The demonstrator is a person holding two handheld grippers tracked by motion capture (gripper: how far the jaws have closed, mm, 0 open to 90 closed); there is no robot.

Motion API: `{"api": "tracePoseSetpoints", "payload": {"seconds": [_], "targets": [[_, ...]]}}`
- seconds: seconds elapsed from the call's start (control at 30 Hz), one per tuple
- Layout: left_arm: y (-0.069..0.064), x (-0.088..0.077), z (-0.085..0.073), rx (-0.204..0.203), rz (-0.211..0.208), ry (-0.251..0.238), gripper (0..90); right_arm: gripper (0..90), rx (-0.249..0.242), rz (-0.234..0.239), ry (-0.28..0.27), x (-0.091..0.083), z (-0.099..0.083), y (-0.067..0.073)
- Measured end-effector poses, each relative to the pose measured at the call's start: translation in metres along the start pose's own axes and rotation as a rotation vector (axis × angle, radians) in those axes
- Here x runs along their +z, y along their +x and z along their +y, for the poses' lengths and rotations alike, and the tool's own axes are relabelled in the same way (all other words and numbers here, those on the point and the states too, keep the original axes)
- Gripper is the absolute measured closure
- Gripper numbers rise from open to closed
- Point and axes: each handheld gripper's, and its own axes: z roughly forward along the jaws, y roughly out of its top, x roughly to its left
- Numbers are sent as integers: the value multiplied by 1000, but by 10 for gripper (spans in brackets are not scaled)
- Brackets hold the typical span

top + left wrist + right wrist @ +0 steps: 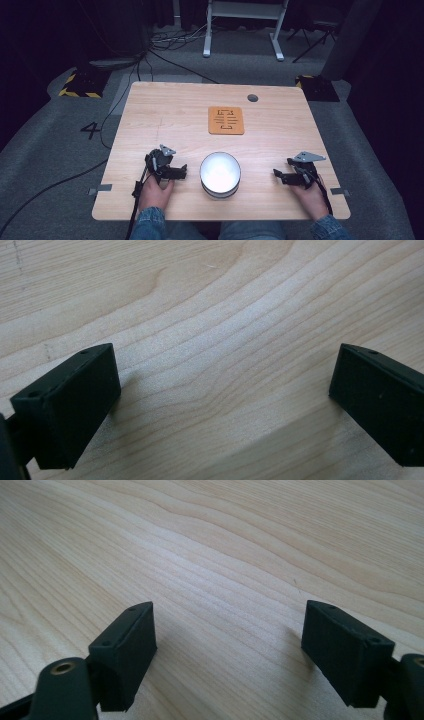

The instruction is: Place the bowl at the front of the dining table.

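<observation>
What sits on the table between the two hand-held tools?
In the high view, a white round bowl sits between the left tool and right tool, on the light wooden table.

Overhead light fell on the table (165,107); surrounding room stayed dim. Strong glare washed out the white bowl (220,172) interior. High view was soft. Gripper views were sharp, with soft shadows beside the jaws.

- My wooden table (280,150) carried a white bowl (220,172) near its front edge.
- An orange mat (226,120) lay beyond it, well apart.
</observation>
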Motion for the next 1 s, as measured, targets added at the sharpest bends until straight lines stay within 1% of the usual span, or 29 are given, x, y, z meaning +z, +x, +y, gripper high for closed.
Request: {"api": "tracePoseSetpoints", "payload": {"seconds": [0.57,0.7,0.87,0.93,1.0], "targets": [[0,0,0,1,-2,0,2,216,-1,0,1,0,0,0],[0,0,0,0,0,0,2,223,2,1,8,-1,1,0],[0,0,0,0,-3,1,2,278,6,-3,11,-2,2,0],[0,0,0,0,-3,1,2,321,11,-7,27,-3,3,0],[0,0,0,-1,-3,1,2,343,-1,-9,42,-4,5,1]]}}
